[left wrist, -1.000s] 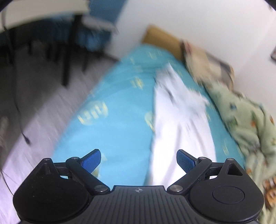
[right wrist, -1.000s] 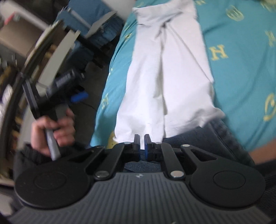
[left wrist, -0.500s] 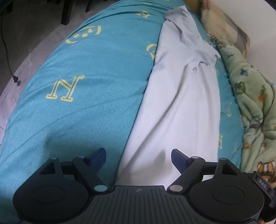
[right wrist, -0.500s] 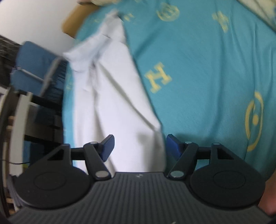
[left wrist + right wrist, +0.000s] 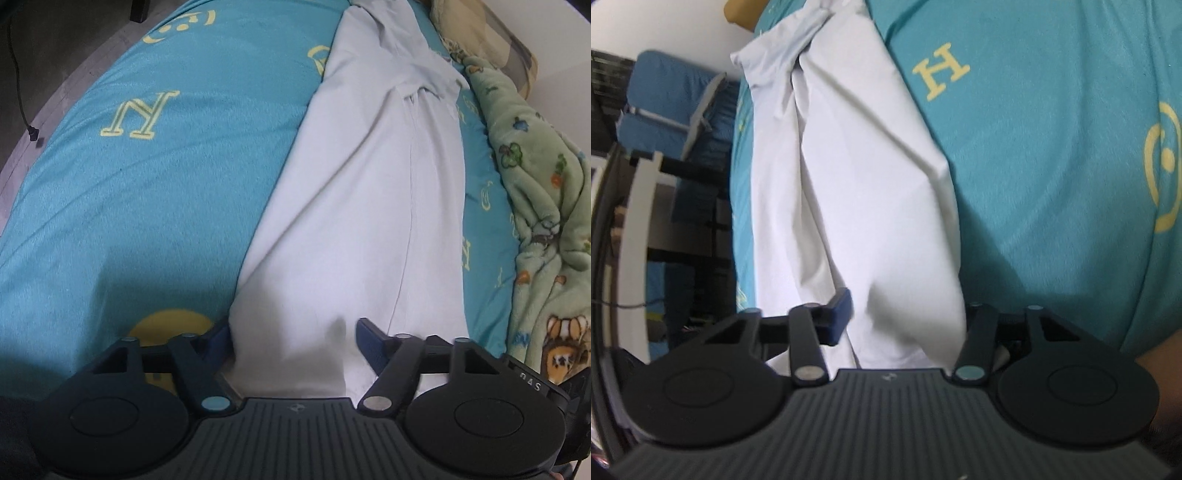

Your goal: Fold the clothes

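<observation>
A long white garment [image 5: 351,221] lies lengthwise on a teal bed sheet [image 5: 129,203] printed with yellow letters. My left gripper [image 5: 293,332] is low over the garment's near end. Its jaws are closing, the left pad at the cloth's left edge and the right pad on top of the cloth. In the right wrist view the same garment [image 5: 868,184] runs away from me on the sheet [image 5: 1052,166]. My right gripper [image 5: 905,314] straddles a raised fold at that near end, jaws closing. Its right fingertip is hidden behind the cloth.
A green patterned blanket [image 5: 535,184] is bunched along the bed's right side, with a beige pillow [image 5: 491,40] beyond it. Grey floor with a black cable [image 5: 22,74] lies left of the bed. A blue chair [image 5: 665,103] stands beside the bed.
Both grippers came down to the garment's near end. The right one went from shut to wide apart and now narrows around a fold. The left one's jaws have narrowed.
</observation>
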